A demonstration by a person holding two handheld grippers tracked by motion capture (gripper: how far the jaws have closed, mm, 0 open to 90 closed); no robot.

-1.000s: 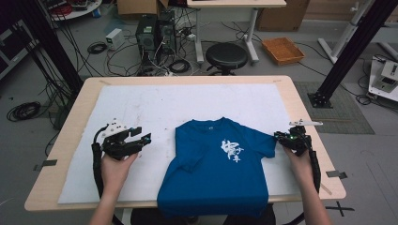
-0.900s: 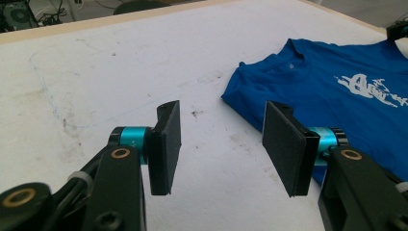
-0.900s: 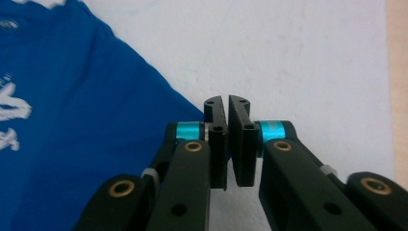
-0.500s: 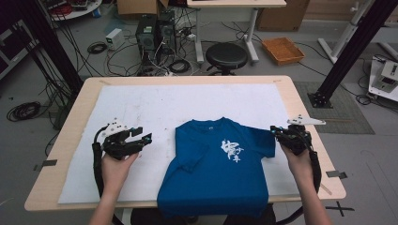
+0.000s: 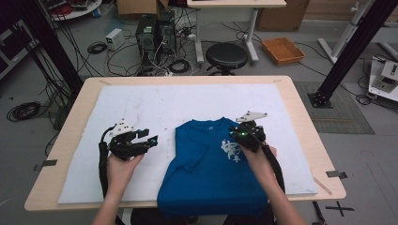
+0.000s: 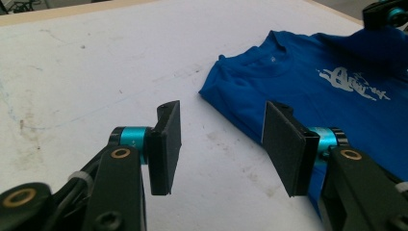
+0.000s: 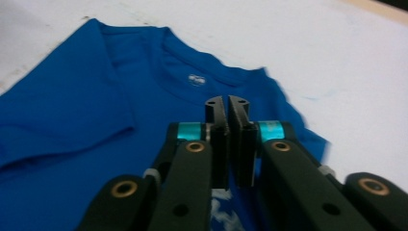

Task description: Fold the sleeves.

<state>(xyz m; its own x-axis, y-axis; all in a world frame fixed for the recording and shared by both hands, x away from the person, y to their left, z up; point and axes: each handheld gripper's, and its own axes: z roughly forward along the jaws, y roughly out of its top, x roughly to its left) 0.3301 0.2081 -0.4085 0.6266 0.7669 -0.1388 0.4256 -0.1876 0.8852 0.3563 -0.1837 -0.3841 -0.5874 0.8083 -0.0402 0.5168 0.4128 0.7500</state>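
Note:
A blue T-shirt [image 5: 206, 173] with a white print lies front-side up on the white mat [image 5: 187, 101], its hem hanging over the near table edge. In the left gripper view the T-shirt [image 6: 337, 91] lies to the right of my left gripper [image 6: 223, 144]. That left gripper [image 5: 149, 136] stands open and empty over bare mat, just left of the shirt's sleeve. My right gripper [image 5: 234, 134] is over the shirt's right chest by the print, its jaws pressed together [image 7: 226, 103]. The right sleeve is not spread out; it appears pinched in those jaws and drawn inward.
The wooden table [image 5: 300, 108] carries just the mat and shirt. Bare mat stretches behind the collar and to the far left. Beyond the table stand a black stool [image 5: 226, 55], computer cases, cables and an orange tray [image 5: 283, 49] on the floor.
My right gripper has moved left from the shirt's right edge to over its chest, taking the right sleeve inward. The left gripper has stayed in place, open.

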